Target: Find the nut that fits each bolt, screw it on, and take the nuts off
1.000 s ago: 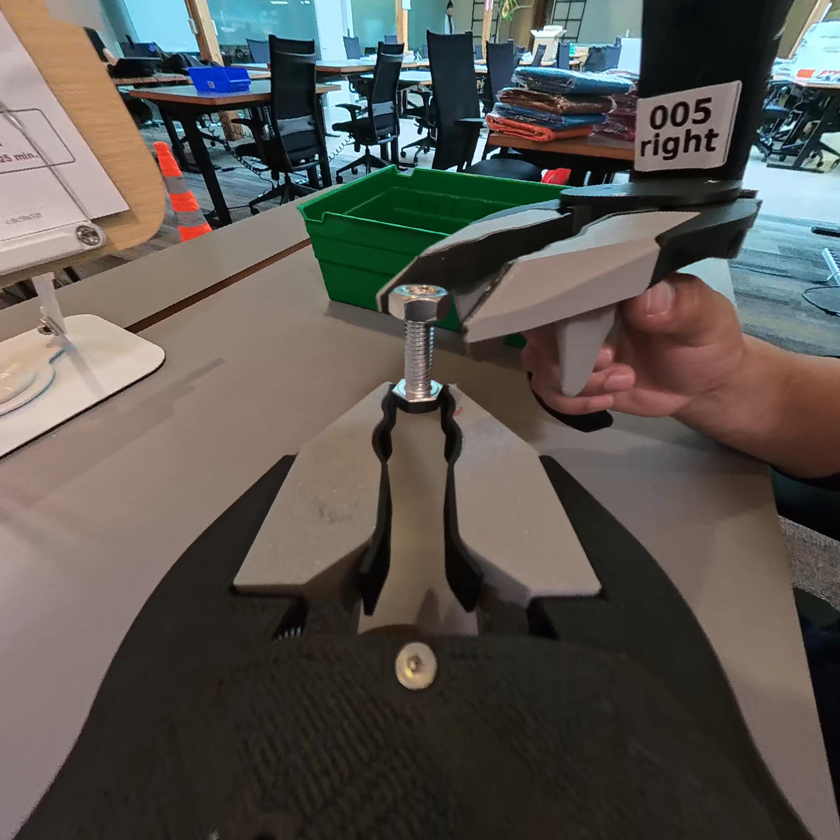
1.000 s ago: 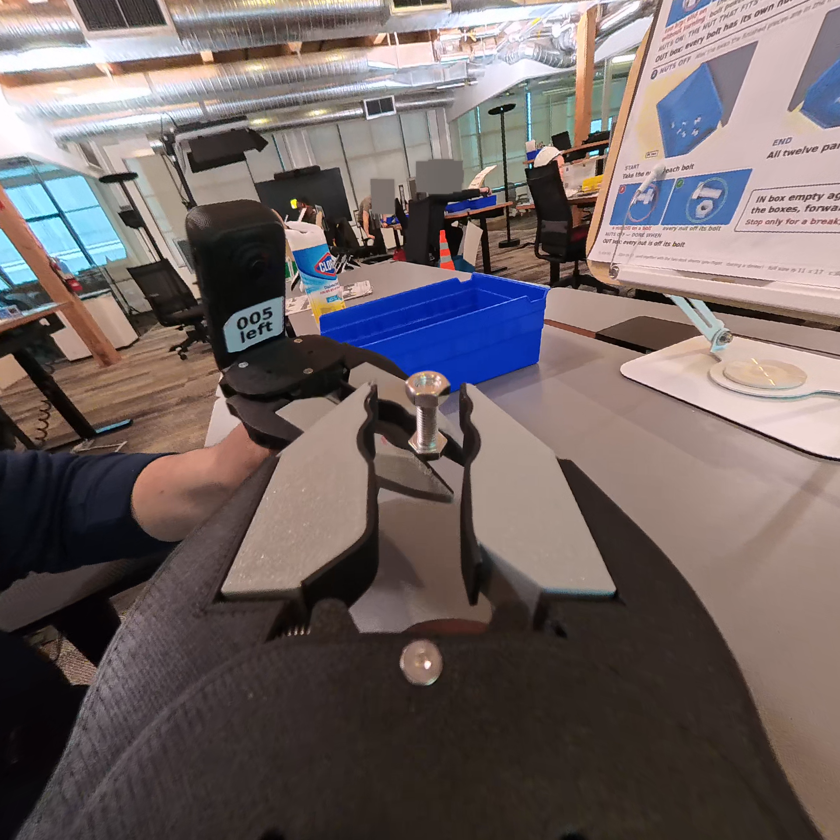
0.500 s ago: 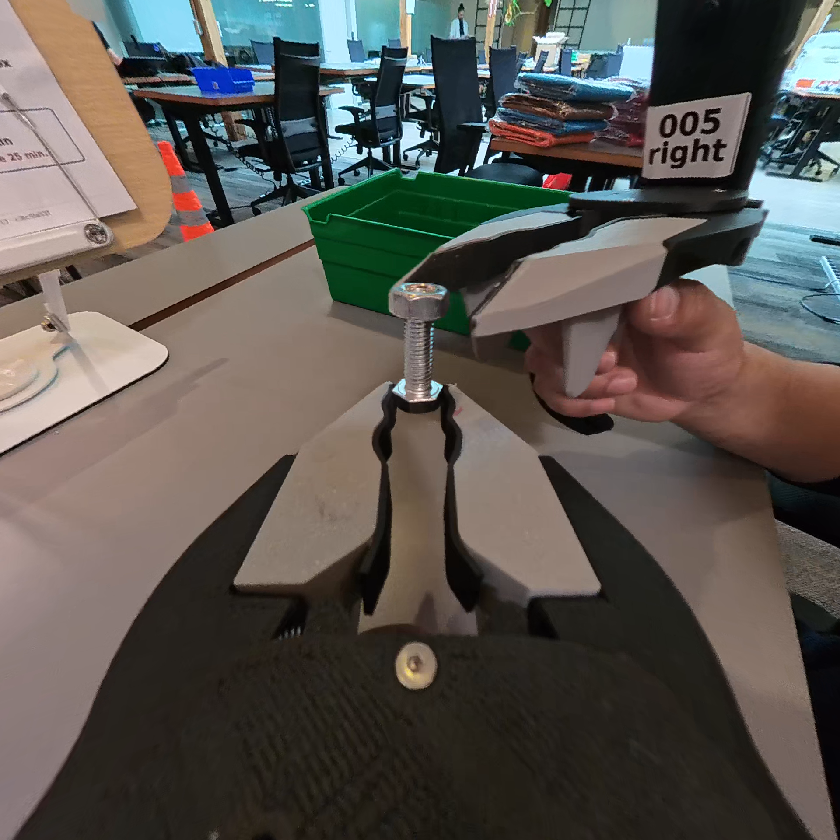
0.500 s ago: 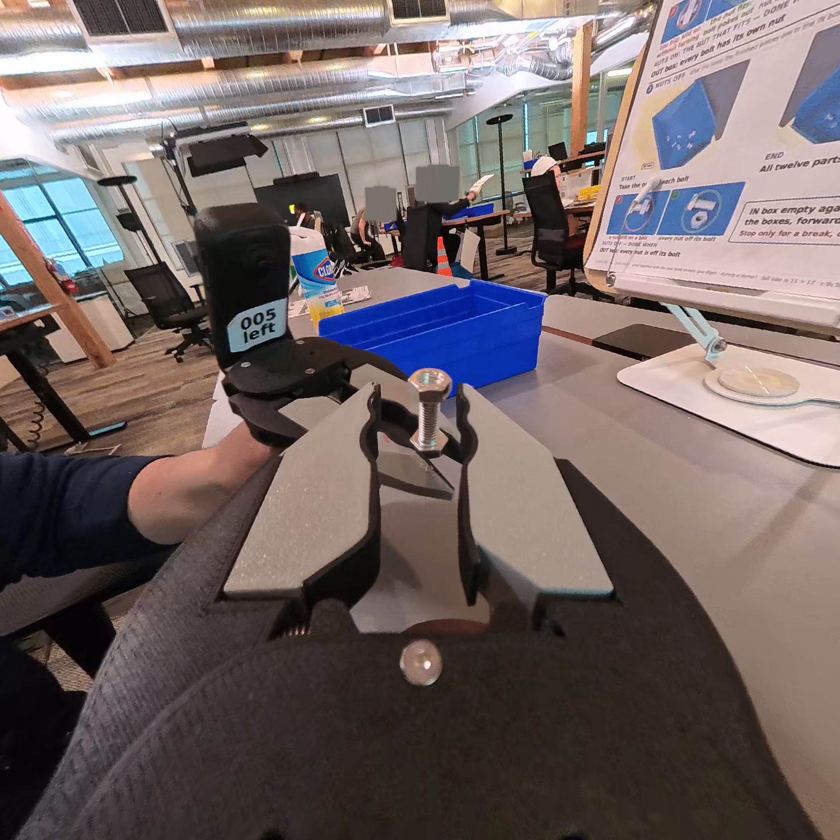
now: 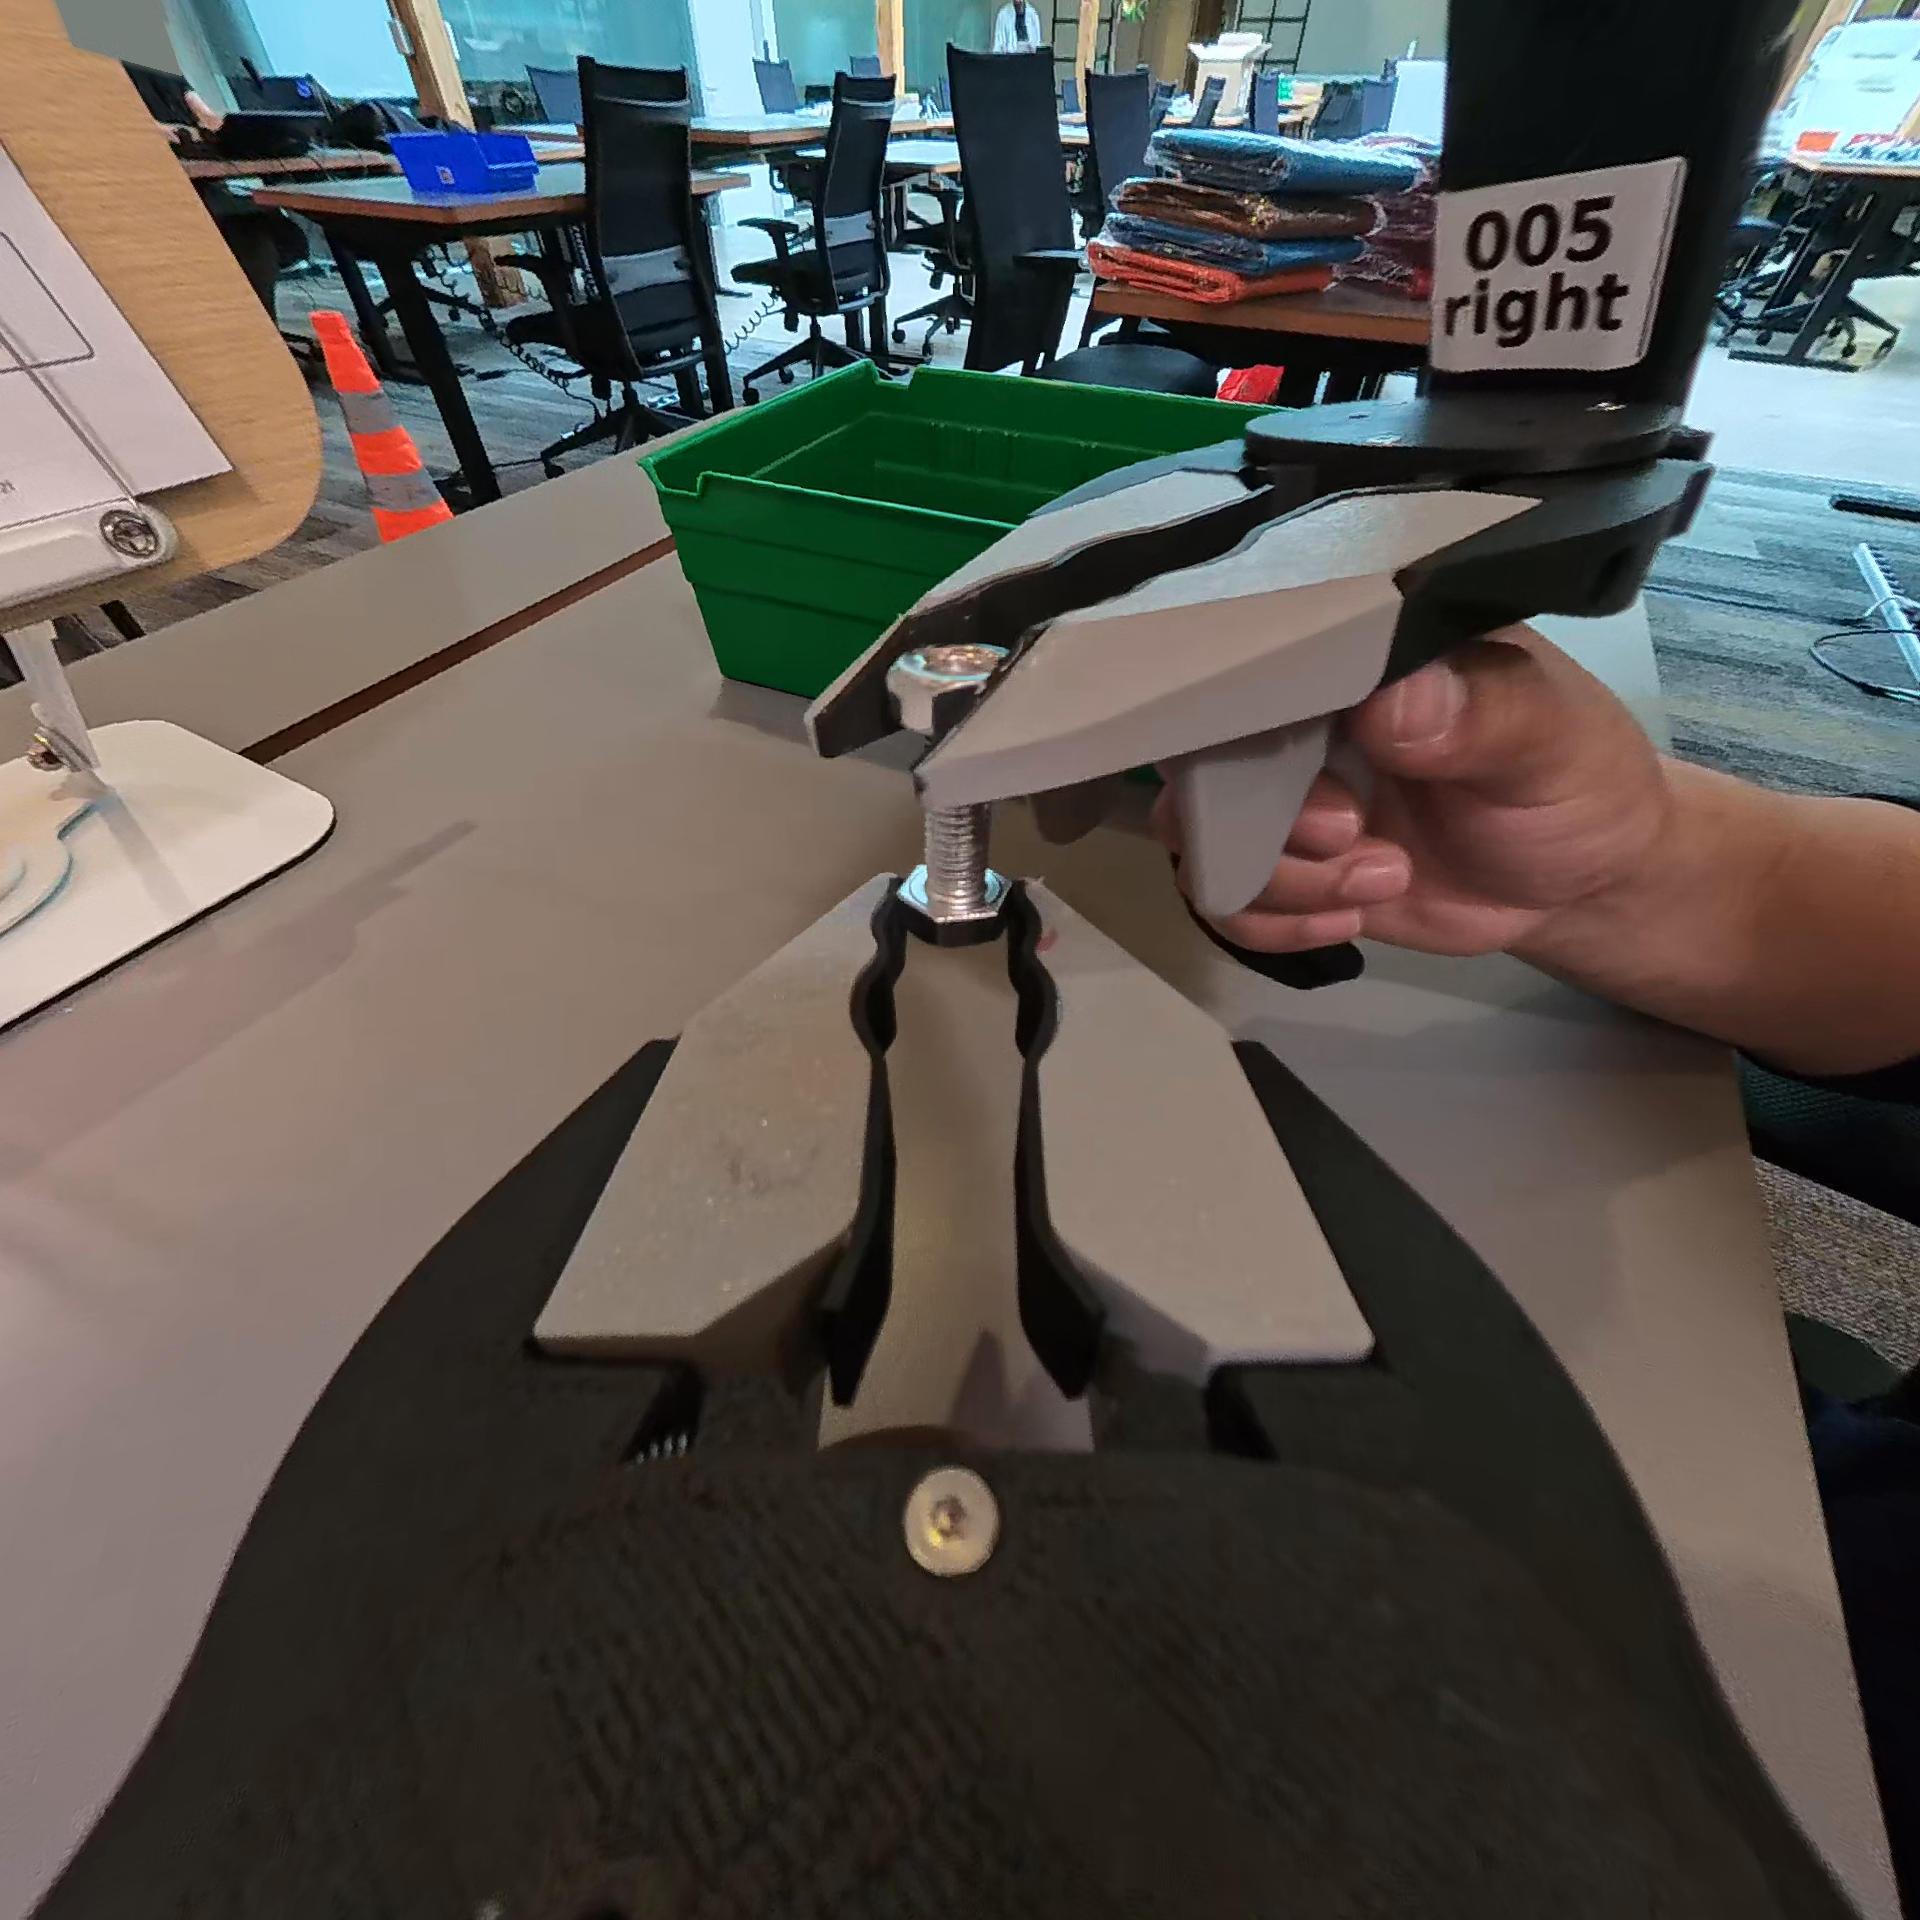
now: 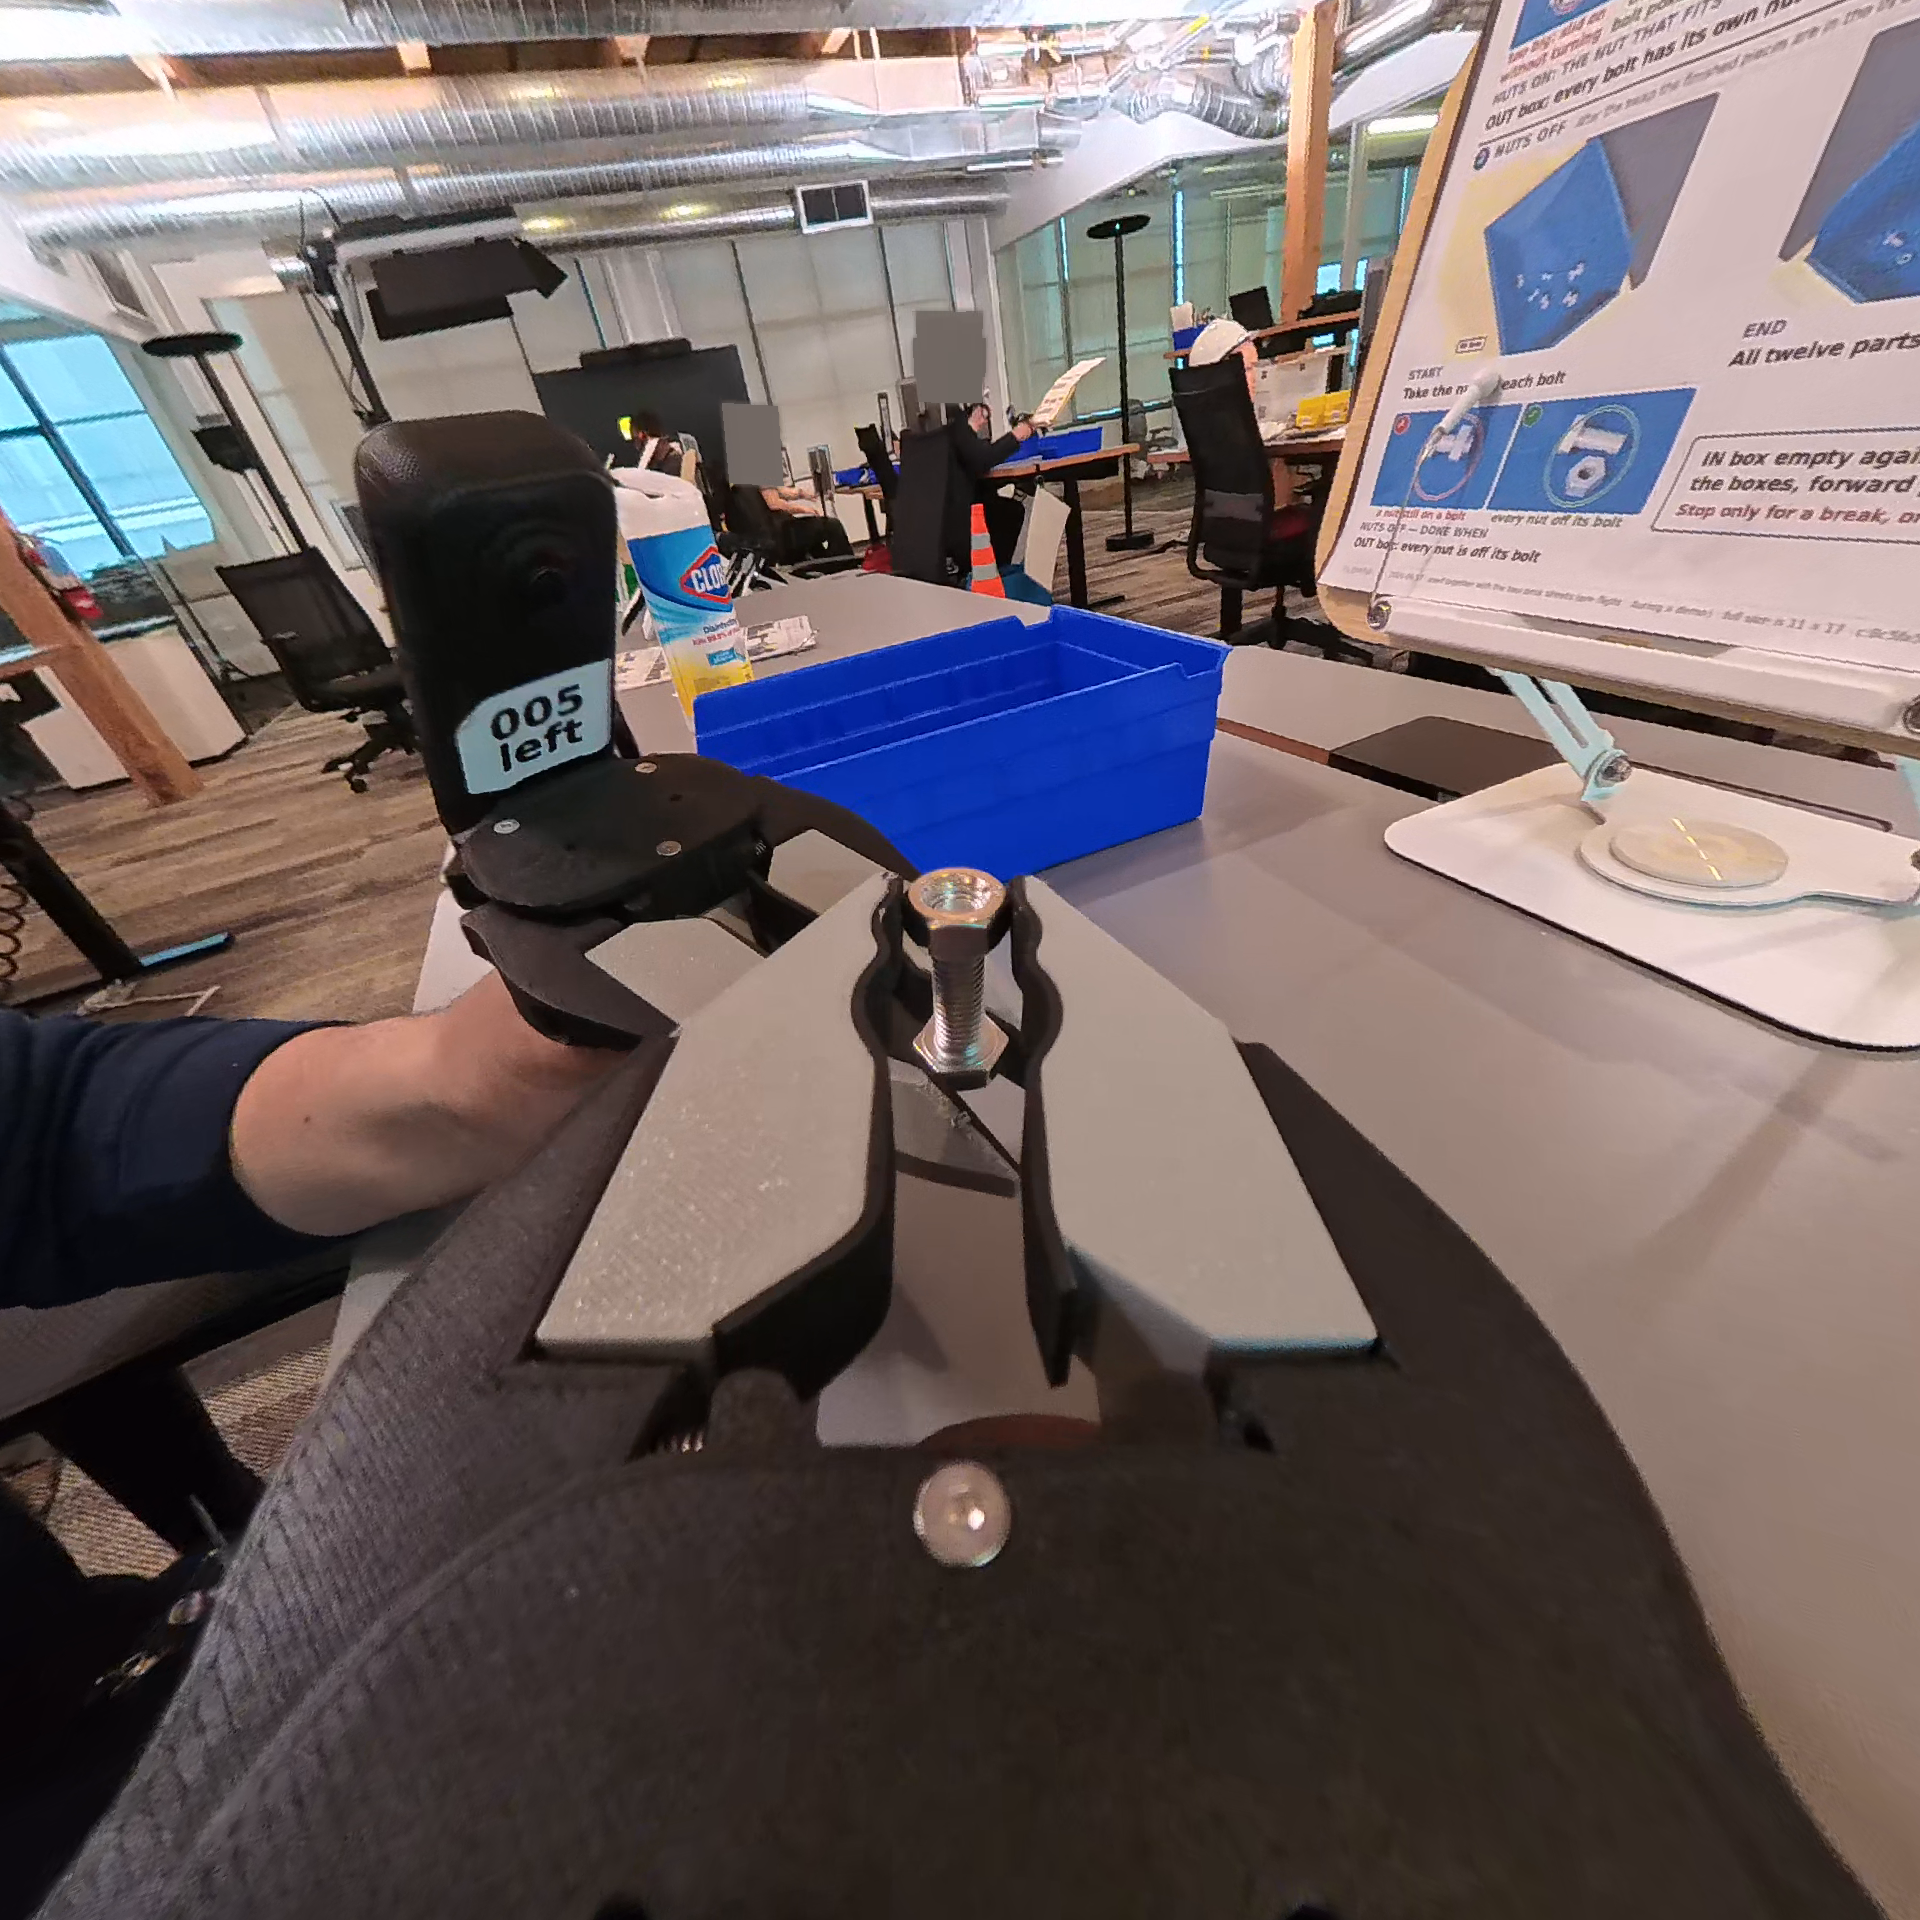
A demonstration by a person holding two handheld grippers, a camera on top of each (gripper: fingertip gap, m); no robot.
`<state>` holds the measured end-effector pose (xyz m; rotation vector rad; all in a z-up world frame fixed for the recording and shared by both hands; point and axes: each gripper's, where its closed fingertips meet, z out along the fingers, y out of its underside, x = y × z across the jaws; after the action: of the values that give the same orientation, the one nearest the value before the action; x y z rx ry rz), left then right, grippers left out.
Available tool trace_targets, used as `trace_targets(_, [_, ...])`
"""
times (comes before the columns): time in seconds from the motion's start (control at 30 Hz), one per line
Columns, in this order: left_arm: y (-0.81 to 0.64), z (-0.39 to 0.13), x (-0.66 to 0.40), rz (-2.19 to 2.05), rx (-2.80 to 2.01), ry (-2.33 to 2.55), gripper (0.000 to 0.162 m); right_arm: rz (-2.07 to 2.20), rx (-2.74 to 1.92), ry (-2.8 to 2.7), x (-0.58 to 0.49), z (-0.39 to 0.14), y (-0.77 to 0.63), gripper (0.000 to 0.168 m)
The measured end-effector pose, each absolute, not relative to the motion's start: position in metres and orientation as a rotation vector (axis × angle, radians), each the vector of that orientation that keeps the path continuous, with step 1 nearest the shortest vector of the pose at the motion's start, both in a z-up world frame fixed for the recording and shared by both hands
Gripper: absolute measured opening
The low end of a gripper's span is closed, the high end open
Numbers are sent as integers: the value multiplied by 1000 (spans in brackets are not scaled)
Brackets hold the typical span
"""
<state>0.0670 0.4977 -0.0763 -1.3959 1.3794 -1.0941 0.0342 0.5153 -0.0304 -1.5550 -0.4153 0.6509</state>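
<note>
A silver bolt [image 5: 951, 831] stands upright above the grey table [image 5: 468, 883], head up. A hex nut [image 5: 954, 916] sits low on its thread. My left gripper [image 5: 954, 925] is shut on that nut at its fingertips. My right gripper [image 5: 935, 707], held in a hand, reaches in from the right and is shut on the bolt head. In the right wrist view, my right gripper [image 6: 956, 914] clasps the bolt [image 6: 958, 987] by its head. The nut [image 6: 956, 1051] shows below, held by the left gripper [image 6: 951, 1091].
A green bin [image 5: 831, 540] stands on the table behind the bolt. A blue bin [image 6: 956, 748] stands at the other side. A white stand [image 6: 1662, 862] carries an instruction board, also in the left wrist view [image 5: 135, 831]. A wipes canister [image 6: 691, 592] stands behind the blue bin. Spacing between my two grippers at the tips: around 5 cm.
My right gripper has moved forward over the bolt head and closed on it. The left gripper still holds the nut in the same place.
</note>
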Motion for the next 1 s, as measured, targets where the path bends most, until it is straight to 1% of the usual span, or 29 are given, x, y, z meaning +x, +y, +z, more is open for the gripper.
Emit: trace_targets(1.0, [499,-78,68,-1123,-1392,1363,18,683,-1575,-391,35,-33,517,17])
